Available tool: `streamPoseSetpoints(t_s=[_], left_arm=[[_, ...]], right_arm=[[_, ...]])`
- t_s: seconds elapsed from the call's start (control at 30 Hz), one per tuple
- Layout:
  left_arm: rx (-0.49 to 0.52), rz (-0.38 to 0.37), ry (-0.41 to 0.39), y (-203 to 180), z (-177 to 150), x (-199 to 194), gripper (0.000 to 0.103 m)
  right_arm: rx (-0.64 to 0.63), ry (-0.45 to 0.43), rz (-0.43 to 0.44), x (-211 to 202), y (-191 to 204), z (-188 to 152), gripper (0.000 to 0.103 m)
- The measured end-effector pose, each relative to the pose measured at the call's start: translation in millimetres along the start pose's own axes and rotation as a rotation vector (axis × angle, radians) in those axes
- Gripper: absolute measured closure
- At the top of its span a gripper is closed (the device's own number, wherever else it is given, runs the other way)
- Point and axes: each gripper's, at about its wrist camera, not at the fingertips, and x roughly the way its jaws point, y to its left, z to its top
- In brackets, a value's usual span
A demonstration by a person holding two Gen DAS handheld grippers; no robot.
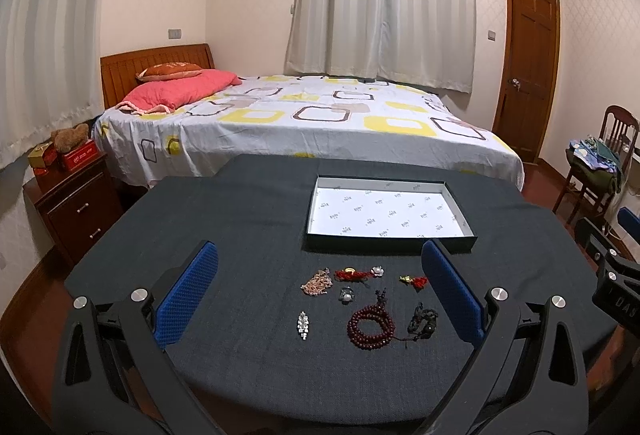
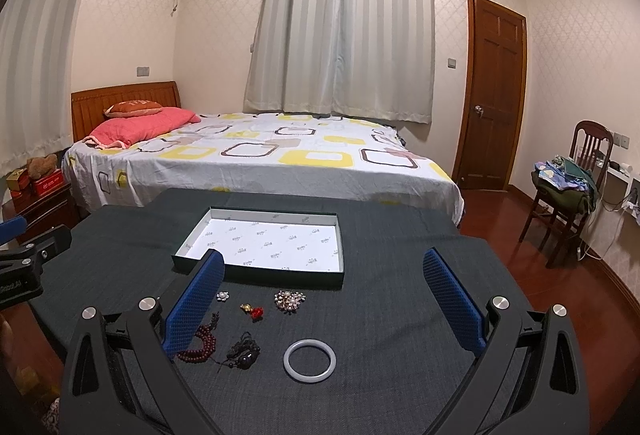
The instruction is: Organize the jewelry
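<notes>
Loosely coiled, dark-red bead bracelet [image 1: 370, 327] lies flat; both grippers gape wide, empty.

text: "DAS" | on: right gripper [image 1: 616, 299] body | partly cut off

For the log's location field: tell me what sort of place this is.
A home bedroom, most likely: a made bed with a pink pillow, a curtained window, and a nightstand beside the bed.
</notes>
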Motion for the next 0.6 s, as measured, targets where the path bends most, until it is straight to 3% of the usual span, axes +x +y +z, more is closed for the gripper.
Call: streamPoseSetpoints(t_s=[0.6], left_arm=[[-0.002,-0.001,0.001,1.1,-1.7,1.0,0.004]], right_arm=[[0.001,-0.002,-0.001,0.1,0.2,-1.8,0.006]])
